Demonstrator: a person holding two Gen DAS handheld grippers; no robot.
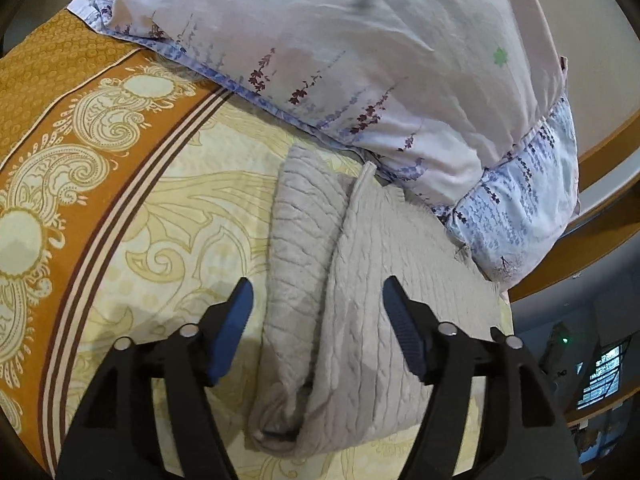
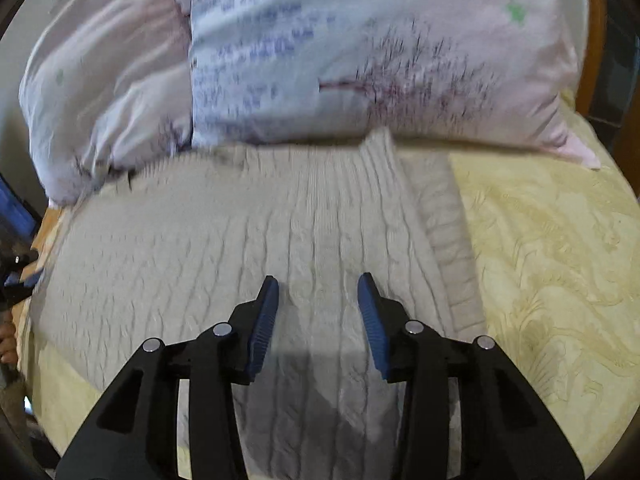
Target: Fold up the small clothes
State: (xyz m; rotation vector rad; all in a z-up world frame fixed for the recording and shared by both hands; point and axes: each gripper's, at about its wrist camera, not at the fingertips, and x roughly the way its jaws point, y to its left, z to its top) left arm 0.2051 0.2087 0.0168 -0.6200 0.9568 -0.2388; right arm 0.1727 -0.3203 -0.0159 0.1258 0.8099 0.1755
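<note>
On bed (image 1: 168,216), grey knit sweater (image 1: 360,300) folded; left claw (image 1: 318,326) wide, right claw (image 2: 318,320) half-open, both empty.
Could unfold or snag on pillow (image 1: 340,40) if nudged.

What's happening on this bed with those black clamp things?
A person is folding a pale grey cable-knit sweater on a bed covered by a yellow patterned bedsheet, using two hand-held grippers. The sweater lies partly folded below the white floral pillows. The left gripper and right gripper both hang over the knit with jaws open, holding nothing.
</note>
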